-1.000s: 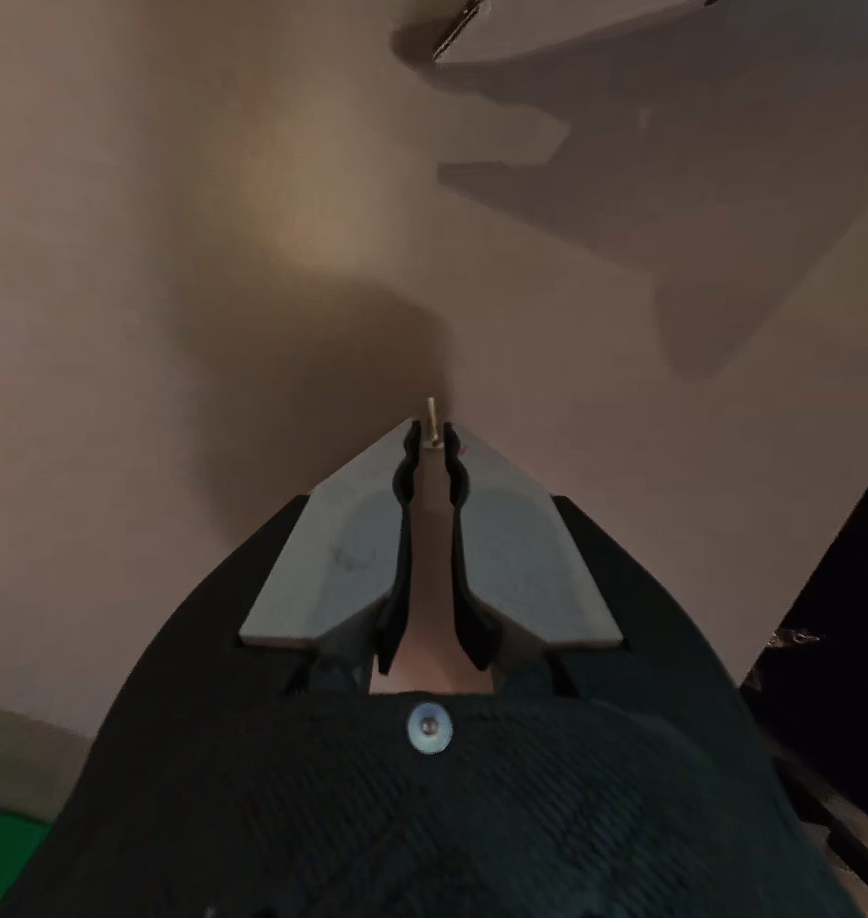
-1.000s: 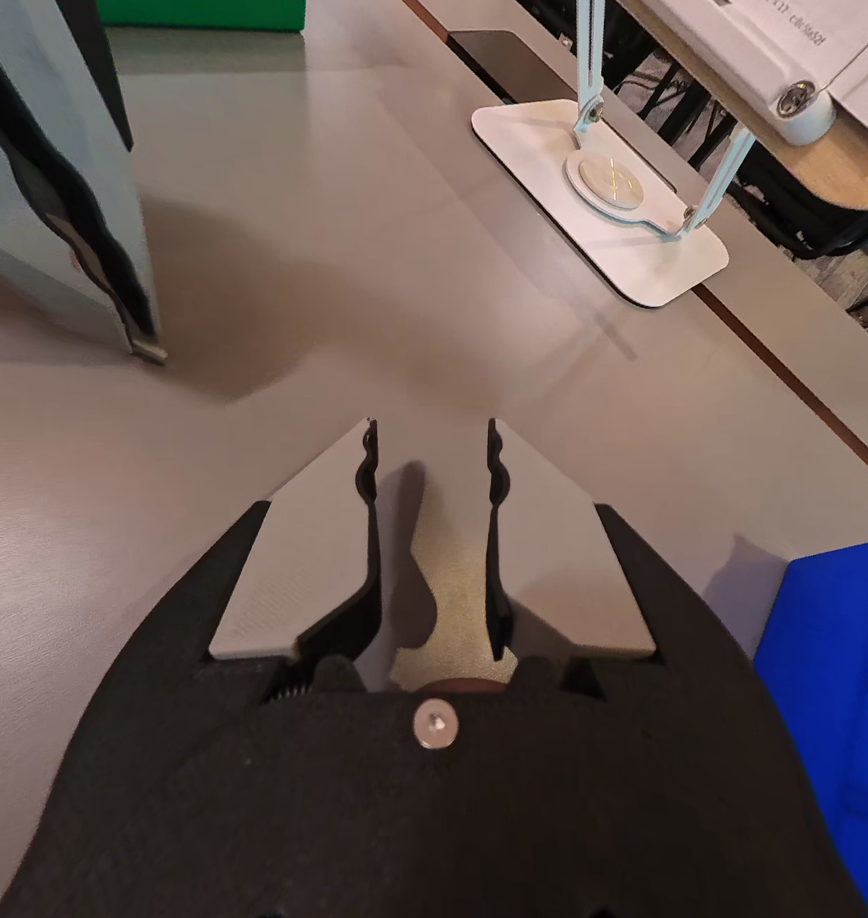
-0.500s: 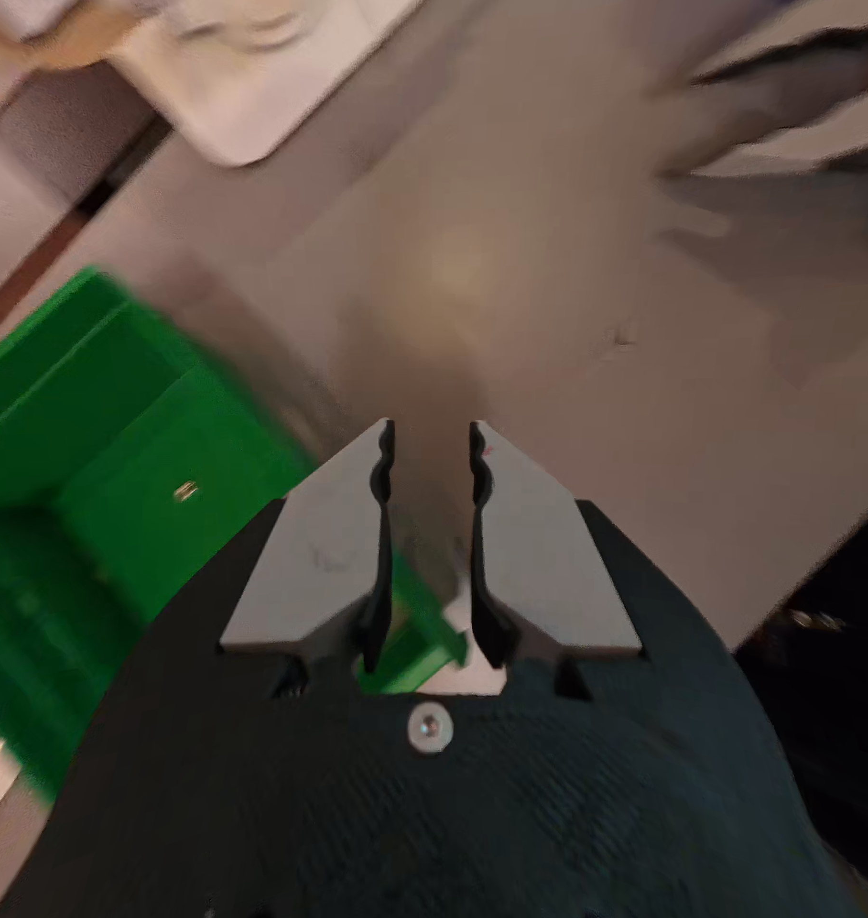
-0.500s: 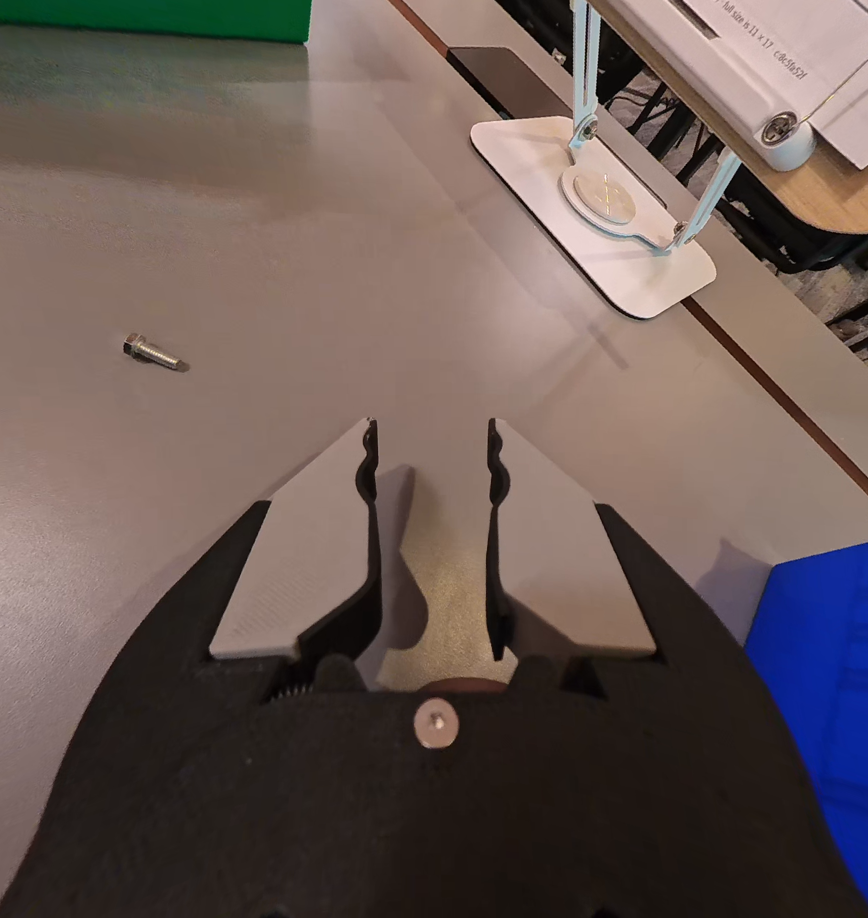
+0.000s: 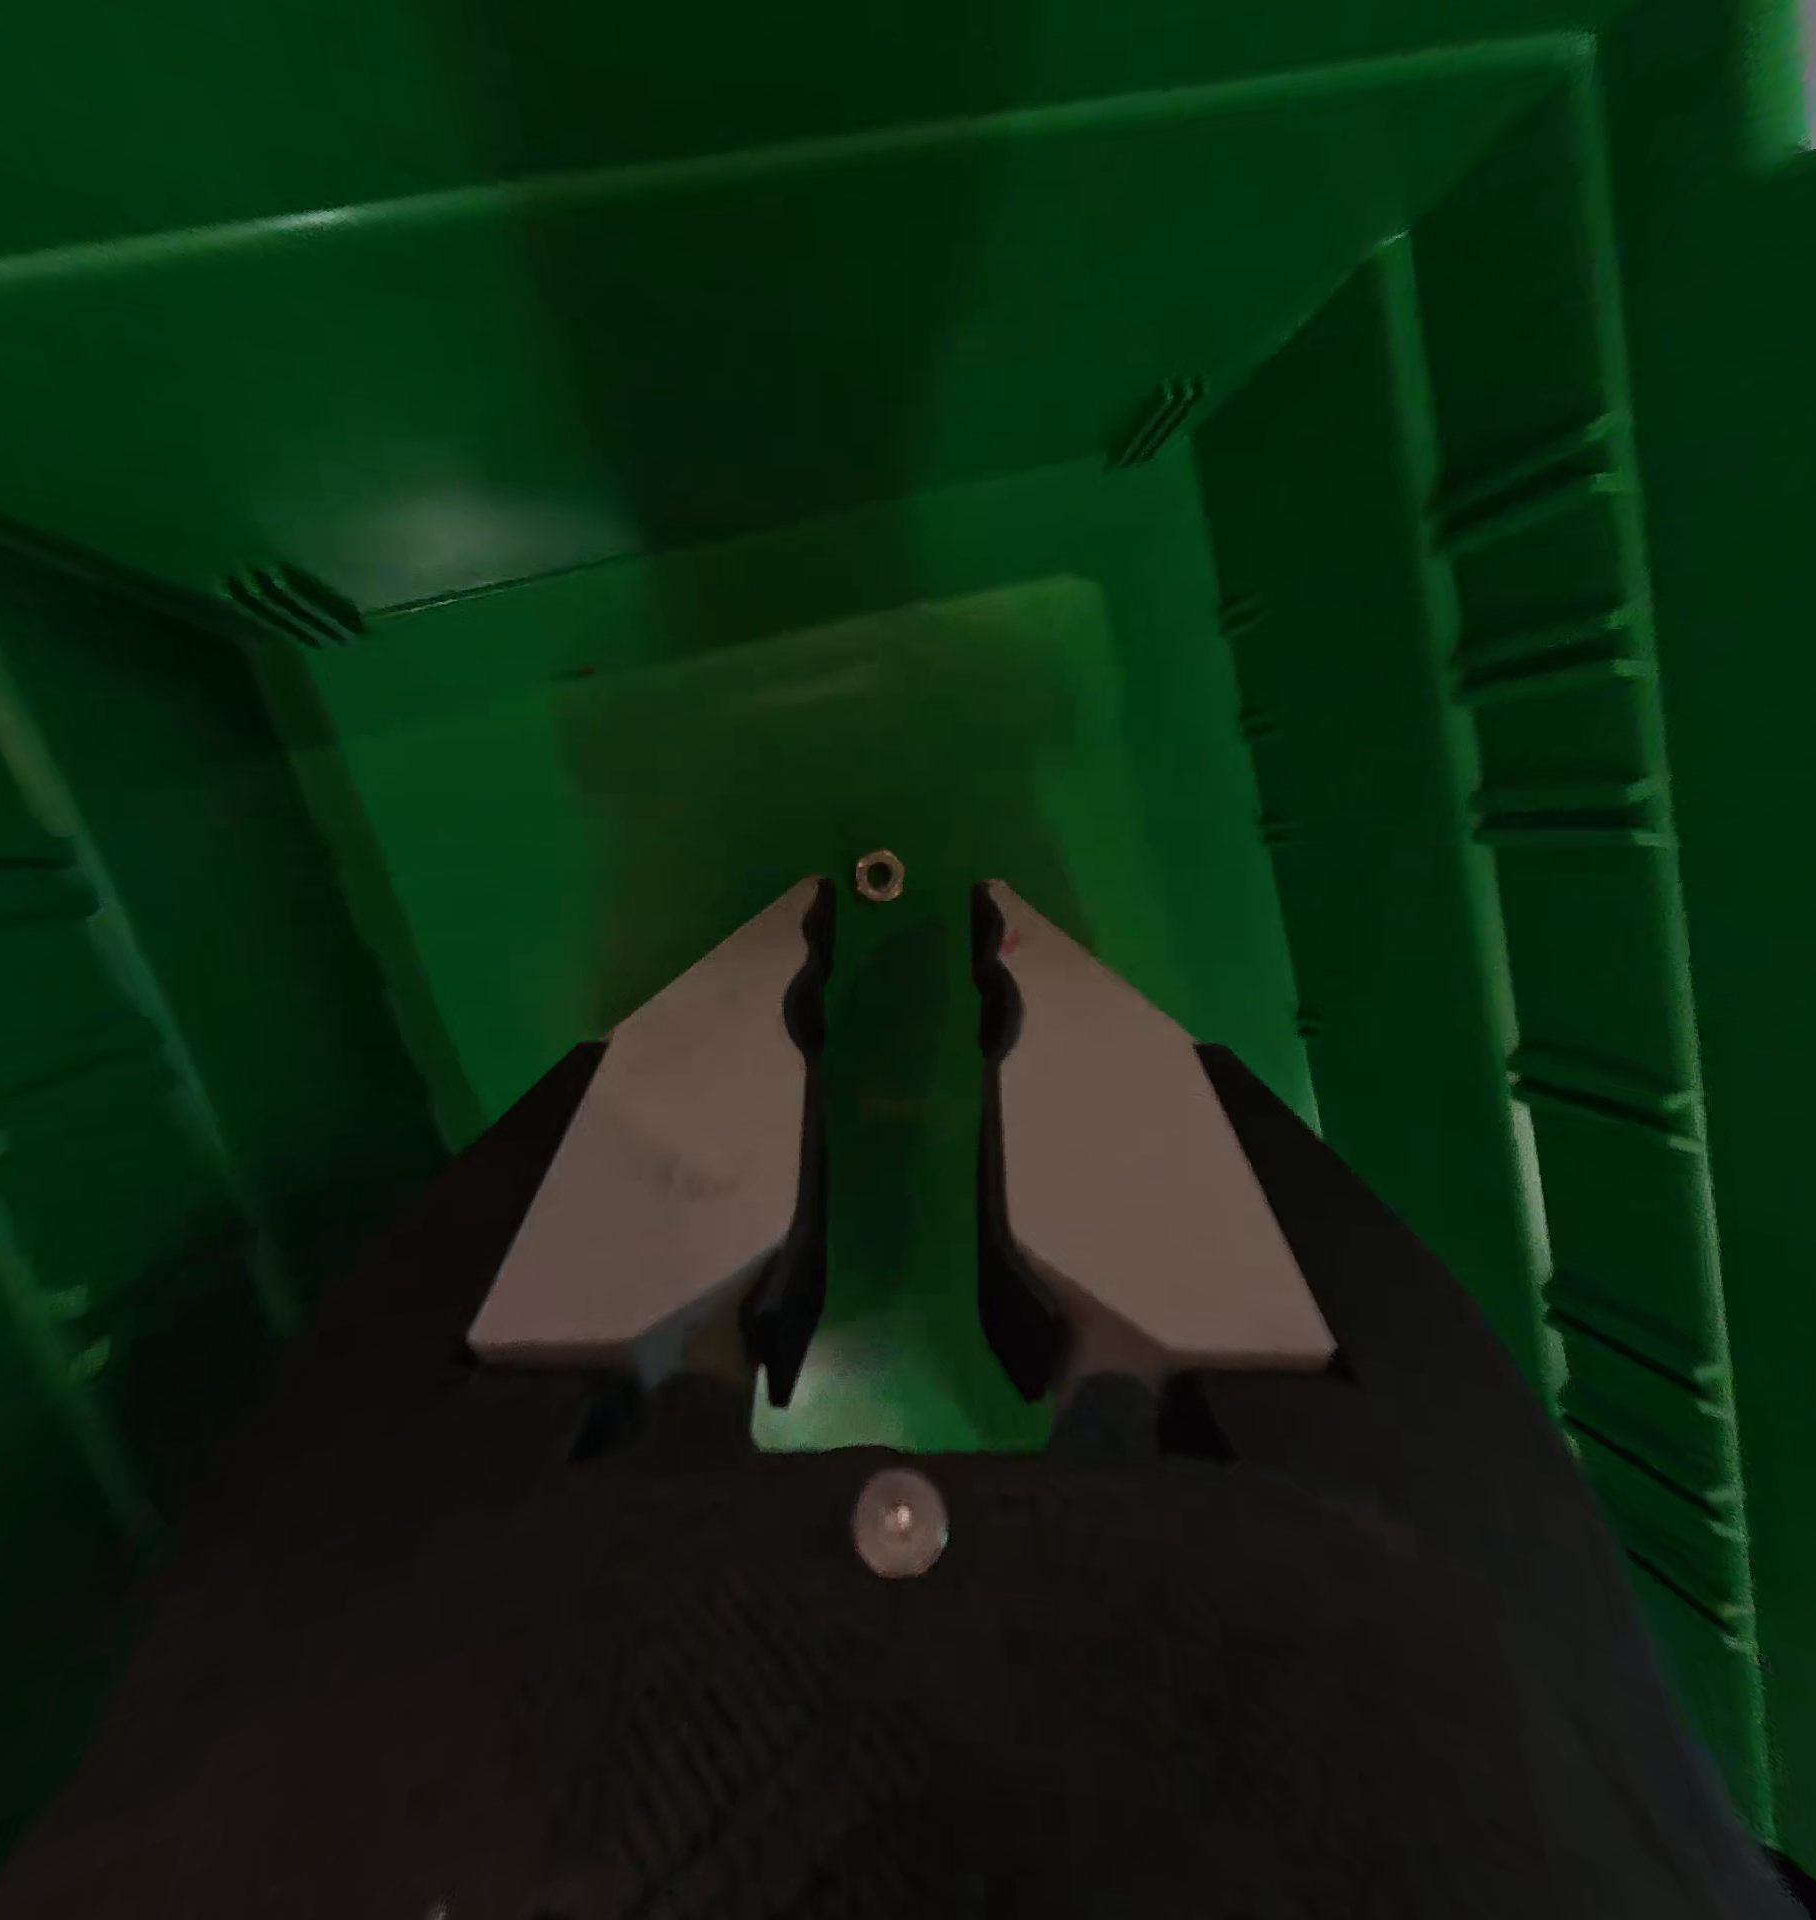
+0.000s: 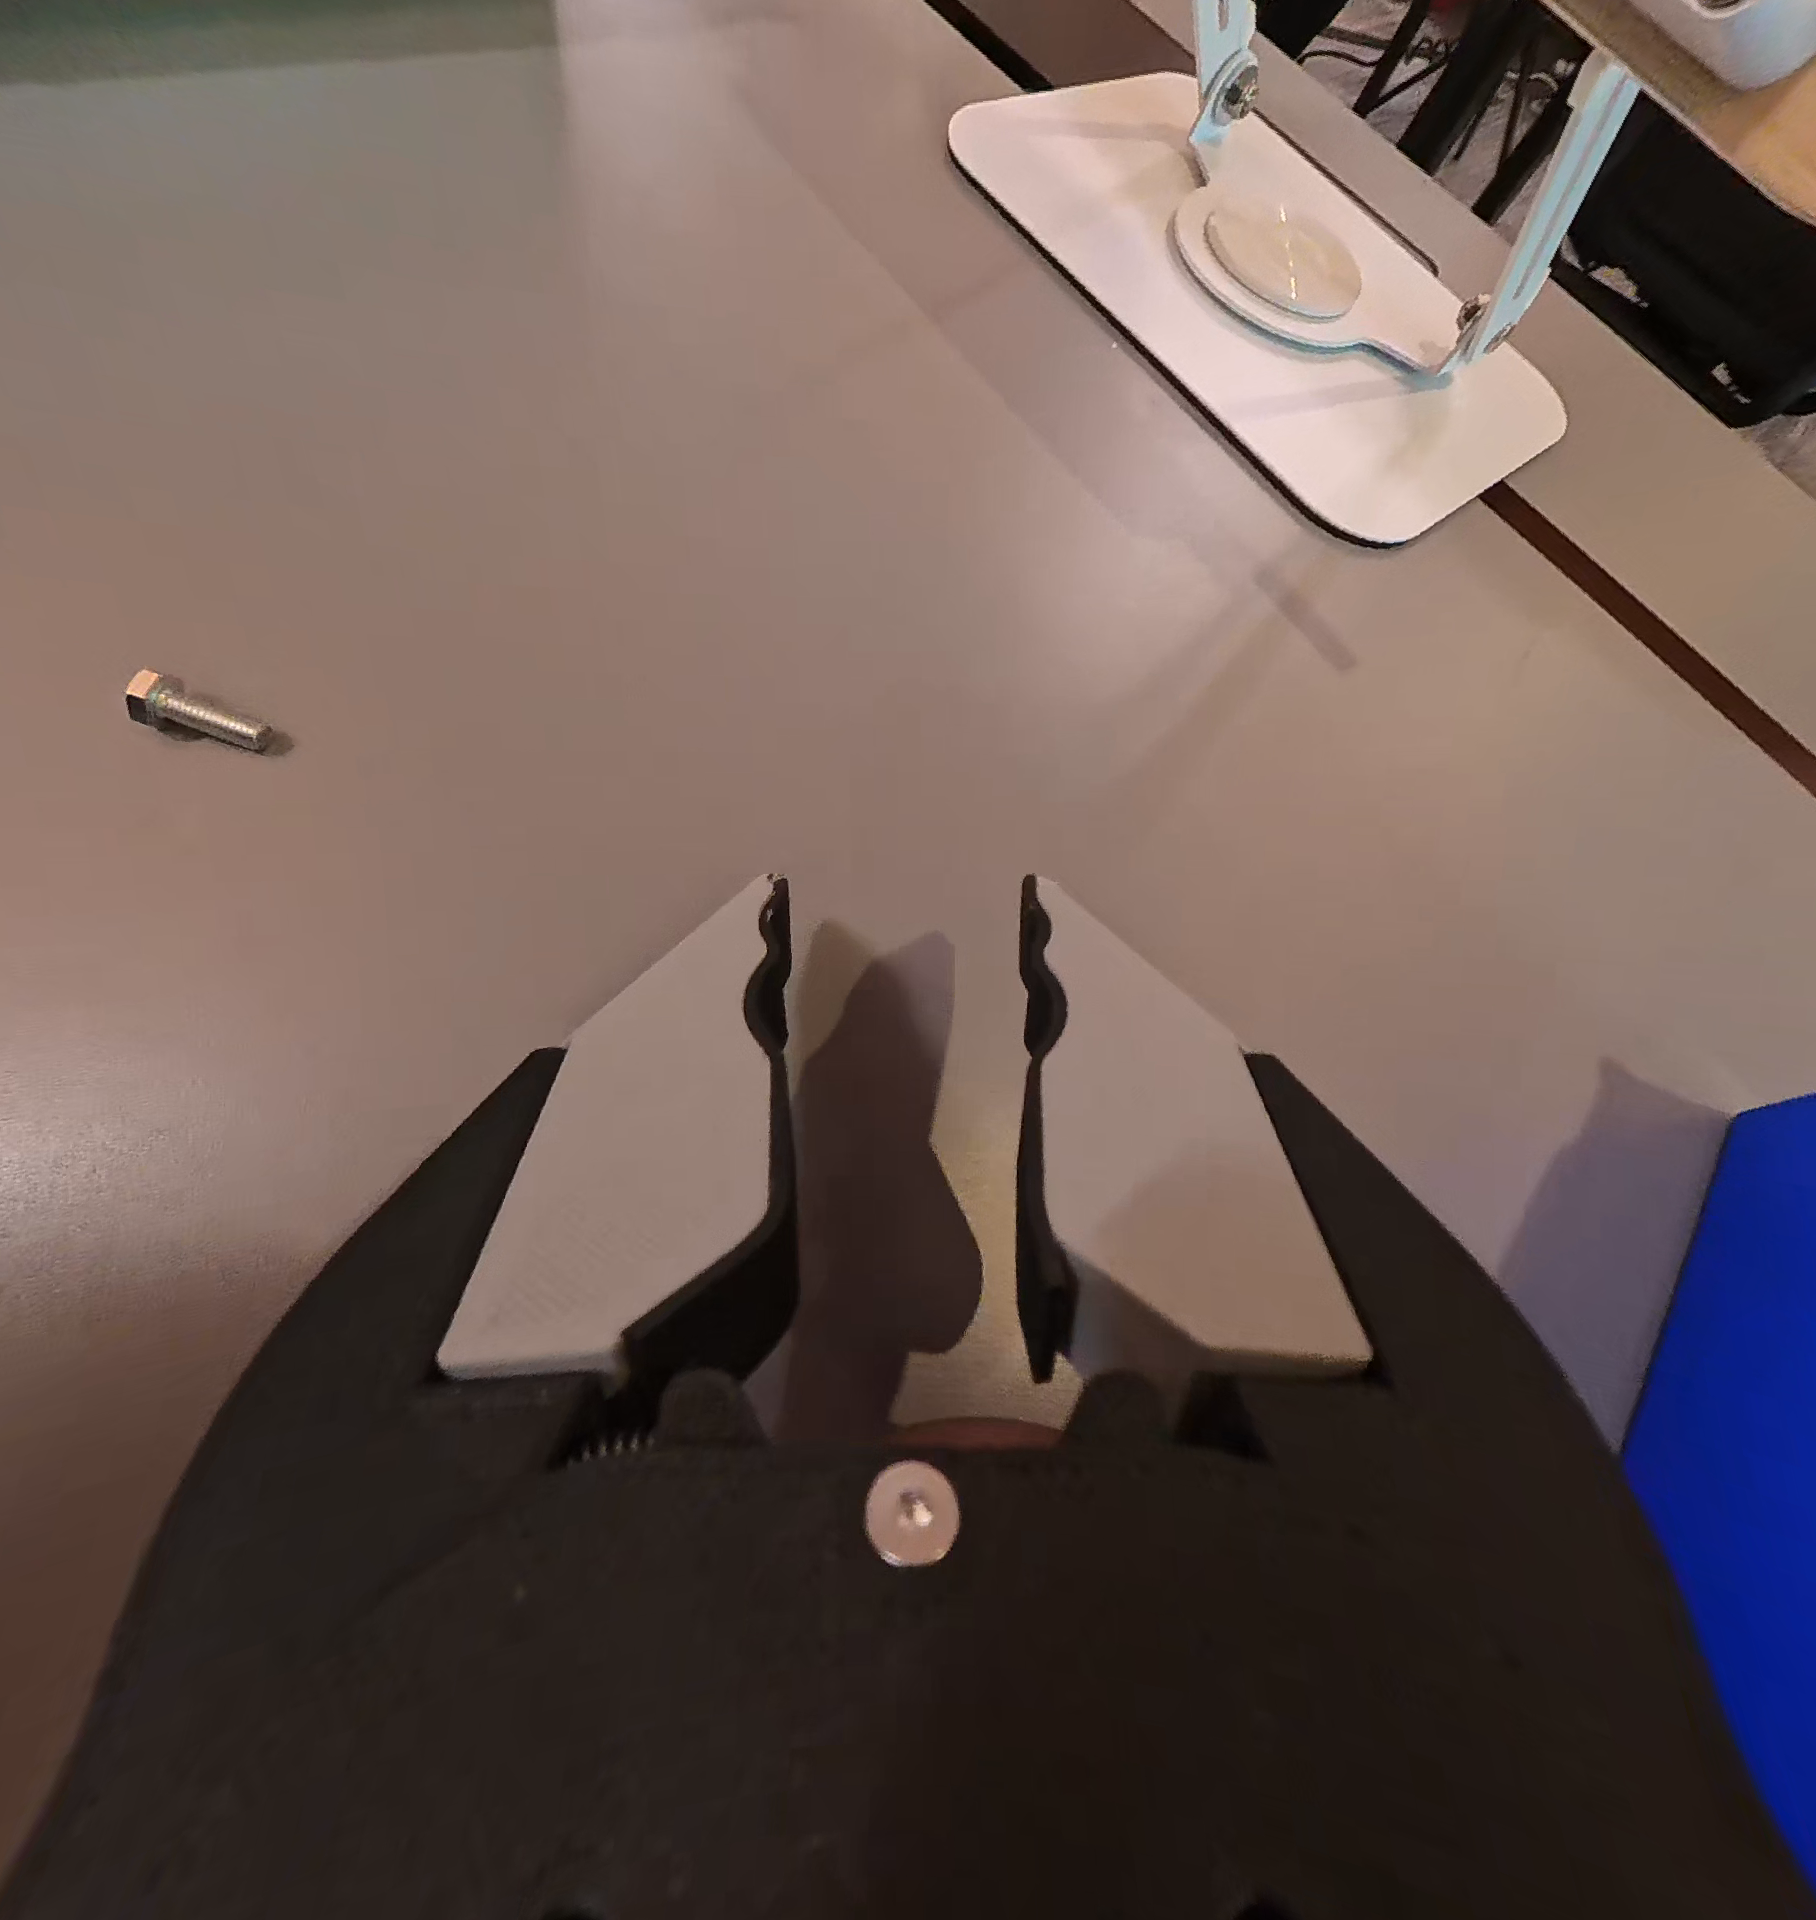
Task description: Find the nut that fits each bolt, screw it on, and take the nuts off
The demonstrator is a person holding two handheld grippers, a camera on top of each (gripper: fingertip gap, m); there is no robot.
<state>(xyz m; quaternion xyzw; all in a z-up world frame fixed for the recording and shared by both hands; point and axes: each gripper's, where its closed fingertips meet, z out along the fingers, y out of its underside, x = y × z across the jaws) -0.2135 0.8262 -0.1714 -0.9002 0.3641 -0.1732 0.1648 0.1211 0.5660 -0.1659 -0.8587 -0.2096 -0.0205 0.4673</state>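
Note:
In the left wrist view a small brass-coloured nut lies flat on the floor of a green bin. My left gripper is open and empty inside the bin, its tips just short of the nut, one on each side. In the right wrist view a short silver bolt with a hex head lies on its side on the grey table, far left of my right gripper. The right gripper is open and empty, low over the table.
The green bin's ribbed walls close in on the left gripper on all sides. A white lamp base stands at the back right of the table. A blue bin is at the right edge. A brown strip marks the table's far edge. Tip to tip, the grippers are about 45 cm apart. To reach the short silver bolt in a straight line is about 11 cm for my right fingers, about 35 cm for my left.
My left gripper let go of the bolt on the table, opened, and swung left into the green bin over the nut. The right gripper stayed open and barely moved.

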